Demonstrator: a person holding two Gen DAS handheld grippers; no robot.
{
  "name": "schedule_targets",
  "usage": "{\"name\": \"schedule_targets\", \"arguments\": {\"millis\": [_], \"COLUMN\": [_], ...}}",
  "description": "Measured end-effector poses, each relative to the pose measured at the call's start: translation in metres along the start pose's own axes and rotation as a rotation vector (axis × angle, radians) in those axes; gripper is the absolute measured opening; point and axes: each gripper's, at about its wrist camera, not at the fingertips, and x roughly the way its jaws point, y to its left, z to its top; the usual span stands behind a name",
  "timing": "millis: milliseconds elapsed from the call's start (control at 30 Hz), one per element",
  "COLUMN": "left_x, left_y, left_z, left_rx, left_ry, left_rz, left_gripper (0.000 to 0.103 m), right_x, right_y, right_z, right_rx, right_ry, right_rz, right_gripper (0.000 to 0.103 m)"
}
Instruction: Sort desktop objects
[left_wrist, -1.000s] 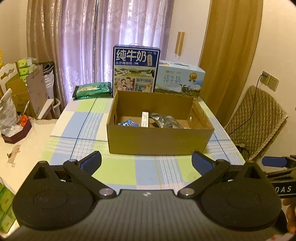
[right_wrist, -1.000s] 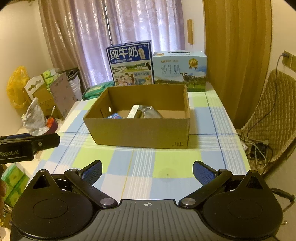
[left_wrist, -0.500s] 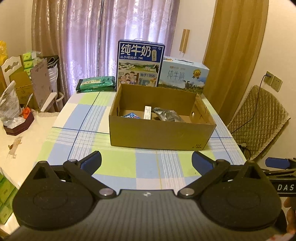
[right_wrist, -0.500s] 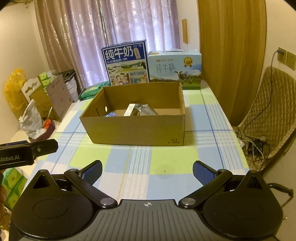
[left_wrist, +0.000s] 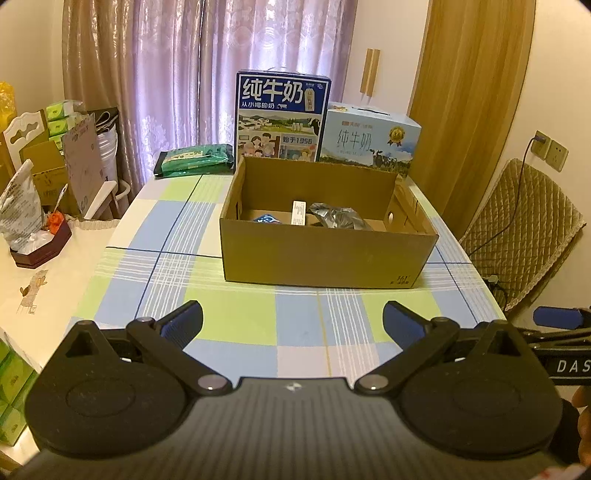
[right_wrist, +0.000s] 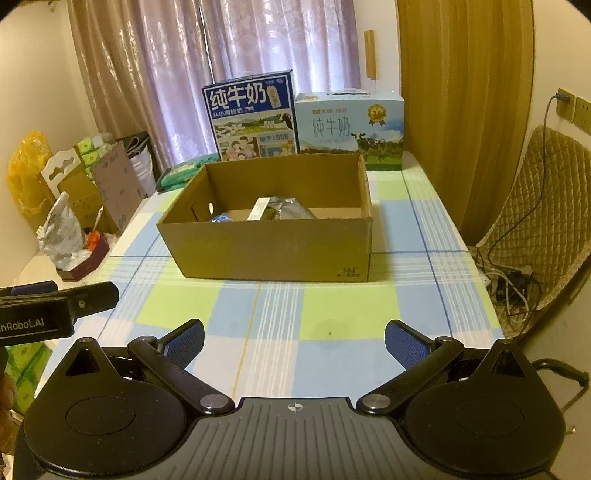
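Left gripper (left_wrist: 291, 321), right gripper (right_wrist: 294, 338) level, side by side, facing cardboard box (left_wrist: 325, 254); both spread wide, empty.

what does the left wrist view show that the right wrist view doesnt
Only the left wrist view shows the right tool from the side at its right edge, and the box's right inner wall with its hand hole.

Only the right wrist view shows the left tool at its left edge, the yellow bag, the cables on the floor, and the box's left inner wall hole.

Both show the cardboard box on the checked tablecloth, the two milk cartons behind it, and each view's own open tool.
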Motion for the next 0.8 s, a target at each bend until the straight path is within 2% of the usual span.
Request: {"name": "schedule_targets", "arguments": {"millis": [800], "left_x": [0.0052], "left_y": [0.0032], "left_z": [-0.0030], "left_rx": [0.008], "left_ry": [0.012], "left_rz": [0.008], "left_gripper": [0.102], "right_x": [0.0053], "right_y": [0.0054], "right_z": [-0.0047], "right_rx": [-0.016], "right_ry": [0.010], "right_rz": [-0.010], "right_gripper": [0.101]}}
